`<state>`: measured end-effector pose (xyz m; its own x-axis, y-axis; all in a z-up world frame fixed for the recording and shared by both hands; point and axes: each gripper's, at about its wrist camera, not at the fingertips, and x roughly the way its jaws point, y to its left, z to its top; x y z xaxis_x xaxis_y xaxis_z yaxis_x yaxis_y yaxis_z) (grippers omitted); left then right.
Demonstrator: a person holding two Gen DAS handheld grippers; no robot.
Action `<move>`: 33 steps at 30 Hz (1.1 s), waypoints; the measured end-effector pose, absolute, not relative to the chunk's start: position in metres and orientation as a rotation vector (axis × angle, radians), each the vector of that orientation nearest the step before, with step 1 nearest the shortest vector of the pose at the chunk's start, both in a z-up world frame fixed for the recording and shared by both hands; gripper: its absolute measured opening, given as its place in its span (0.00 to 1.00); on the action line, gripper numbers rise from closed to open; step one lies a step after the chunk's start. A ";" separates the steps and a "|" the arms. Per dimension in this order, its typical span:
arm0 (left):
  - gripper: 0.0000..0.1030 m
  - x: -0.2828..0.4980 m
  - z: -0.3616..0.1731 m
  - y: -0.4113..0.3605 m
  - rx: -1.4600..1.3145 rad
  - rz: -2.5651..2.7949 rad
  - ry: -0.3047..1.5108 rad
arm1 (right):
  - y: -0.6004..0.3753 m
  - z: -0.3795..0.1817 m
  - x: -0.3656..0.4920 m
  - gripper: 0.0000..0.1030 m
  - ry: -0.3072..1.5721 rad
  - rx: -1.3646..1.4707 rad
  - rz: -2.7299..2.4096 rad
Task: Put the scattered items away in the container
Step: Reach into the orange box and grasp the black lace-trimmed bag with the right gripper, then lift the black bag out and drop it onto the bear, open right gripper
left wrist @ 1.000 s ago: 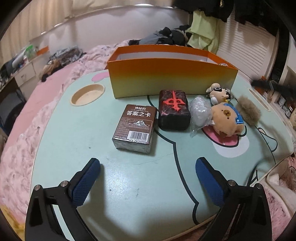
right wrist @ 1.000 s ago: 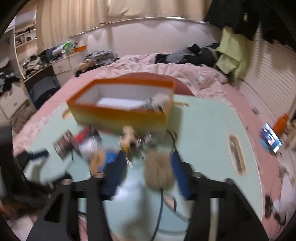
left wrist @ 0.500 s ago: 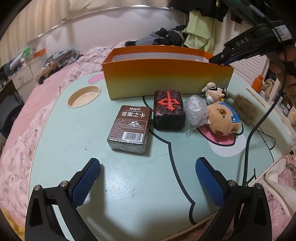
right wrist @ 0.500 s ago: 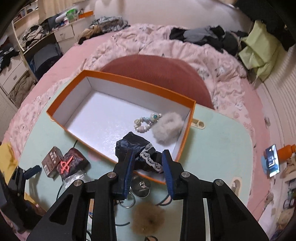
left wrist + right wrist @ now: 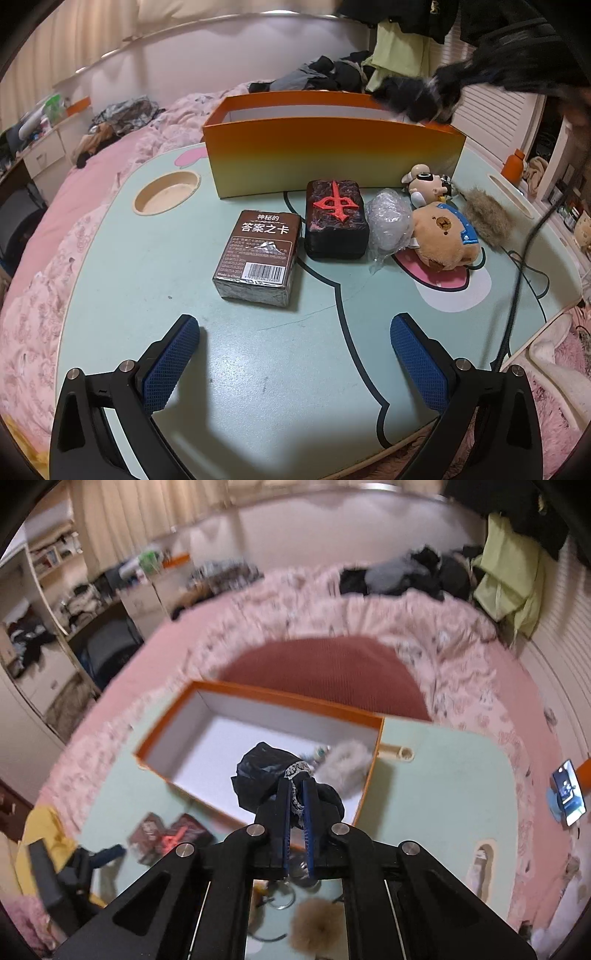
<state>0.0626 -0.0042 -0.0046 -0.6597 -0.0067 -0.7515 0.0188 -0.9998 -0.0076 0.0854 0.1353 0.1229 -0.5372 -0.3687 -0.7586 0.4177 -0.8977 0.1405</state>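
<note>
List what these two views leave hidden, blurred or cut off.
- Left wrist view: inside of the orange box, hidden by its front wall.
- Left wrist view: right gripper, a dark motion-blurred mass over the box's far corner.
- Right wrist view: part of the box floor, covered by the black lace-trimmed cloth pinched in the right gripper.
- Right wrist view: items at lower left, blurred.

On the table the open box stands at the far side. Just in front of it, left to right: card deck, mahjong-tile block beside it, wrapped bundle touching the bear plush, small figure behind the bear, fur pompom at the right. A cup recess sits left of the box. Inside the box, a pale pompom lies against its right wall.
</note>
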 end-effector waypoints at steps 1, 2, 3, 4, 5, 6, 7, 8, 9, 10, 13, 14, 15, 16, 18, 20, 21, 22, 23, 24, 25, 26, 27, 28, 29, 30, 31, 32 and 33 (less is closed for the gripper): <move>1.00 0.063 -0.004 -0.004 1.291 -2.852 0.021 | 0.137 0.129 0.092 0.06 0.072 1.148 -2.426; 1.00 0.063 -0.004 -0.003 1.292 -2.856 0.018 | 0.139 0.134 0.099 0.06 0.066 1.123 -2.435; 1.00 0.063 -0.004 -0.002 1.293 -2.859 0.015 | 0.142 0.138 0.109 0.06 0.063 1.101 -2.444; 1.00 0.063 -0.004 -0.001 1.293 -2.862 0.012 | 0.143 0.140 0.118 0.06 0.060 1.087 -2.446; 1.00 0.063 -0.004 0.000 1.294 -2.864 0.010 | 0.144 0.140 0.127 0.06 0.056 1.081 -2.443; 1.00 0.063 -0.004 0.000 1.293 -2.864 0.011 | 0.145 0.137 0.134 0.06 0.049 1.083 -2.431; 1.00 0.063 -0.004 0.000 1.291 -2.864 0.011 | 0.146 0.131 0.142 0.07 0.036 1.097 -2.407; 1.00 0.063 -0.004 0.001 1.290 -2.865 0.010 | 0.147 0.121 0.146 0.07 0.019 1.123 -2.376; 1.00 0.063 -0.004 0.001 1.289 -2.864 0.010 | 0.148 0.111 0.146 0.07 0.003 1.152 -2.353; 1.00 0.062 -0.004 0.001 1.289 -2.863 0.010 | 0.147 0.100 0.147 0.07 -0.006 1.181 -2.341; 1.00 0.062 -0.004 0.002 1.289 -2.864 0.010 | 0.146 0.065 0.144 0.07 -0.014 1.266 -2.356; 1.00 0.062 -0.004 0.002 1.288 -2.865 0.011 | 0.146 0.059 0.142 0.09 -0.021 1.275 -2.363; 1.00 0.063 -0.004 0.001 1.288 -2.865 0.010 | 0.145 0.053 0.140 0.12 -0.028 1.285 -2.377; 1.00 0.063 -0.004 0.001 1.288 -2.865 0.010 | 0.145 0.049 0.138 0.21 -0.037 1.289 -2.402; 1.00 0.063 -0.004 0.001 1.287 -2.865 0.010 | 0.149 0.051 0.140 0.28 -0.063 1.251 -2.449; 1.00 0.063 -0.004 0.001 1.288 -2.865 0.011 | 0.153 0.061 0.147 0.35 -0.104 1.174 -2.483; 1.00 0.063 -0.004 0.001 1.288 -2.865 0.011 | 0.155 0.066 0.153 0.48 -0.120 1.130 -2.500; 1.00 0.063 -0.004 0.001 1.288 -2.865 0.011 | 0.156 0.070 0.159 0.64 -0.125 1.089 -2.518; 1.00 0.063 -0.004 0.002 1.288 -2.865 0.011 | 0.156 0.072 0.167 0.69 -0.119 1.054 -2.534; 1.00 0.063 -0.004 0.002 1.287 -2.865 0.011 | 0.156 0.073 0.176 0.72 -0.104 1.032 -2.546; 1.00 0.063 -0.004 0.001 1.287 -2.865 0.011 | 0.154 0.072 0.183 0.72 -0.076 1.033 -2.554; 1.00 0.063 -0.004 0.001 1.287 -2.865 0.011 | 0.151 0.069 0.189 0.72 -0.044 1.047 -2.557; 1.00 0.064 -0.004 0.000 1.287 -2.865 0.011 | 0.148 0.064 0.194 0.72 -0.009 1.066 -2.561; 1.00 0.063 -0.004 0.001 1.286 -2.865 0.011 | 0.144 0.058 0.199 0.72 0.031 1.092 -2.566; 1.00 0.063 -0.004 0.001 1.286 -2.865 0.011 | 0.141 0.050 0.202 0.72 0.069 1.119 -2.575; 1.00 0.063 -0.004 0.001 1.286 -2.866 0.010 | 0.139 0.042 0.205 0.72 0.104 1.141 -2.586; 1.00 0.063 -0.004 0.001 1.287 -2.866 0.010 | 0.137 0.035 0.206 0.72 0.129 1.158 -2.590; 1.00 0.063 -0.004 0.001 1.287 -2.866 0.011 | 0.135 0.028 0.206 0.72 0.151 1.181 -2.586; 1.00 0.064 -0.004 0.000 1.287 -2.865 0.011 | 0.136 0.021 0.205 0.72 0.165 1.207 -2.580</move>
<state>0.0638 0.0002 -0.0044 -0.6644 0.0025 -0.7474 0.0033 -1.0000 -0.0062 0.2048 0.1356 0.0213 -0.6080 -0.2095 -0.7658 0.3054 -0.9521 0.0180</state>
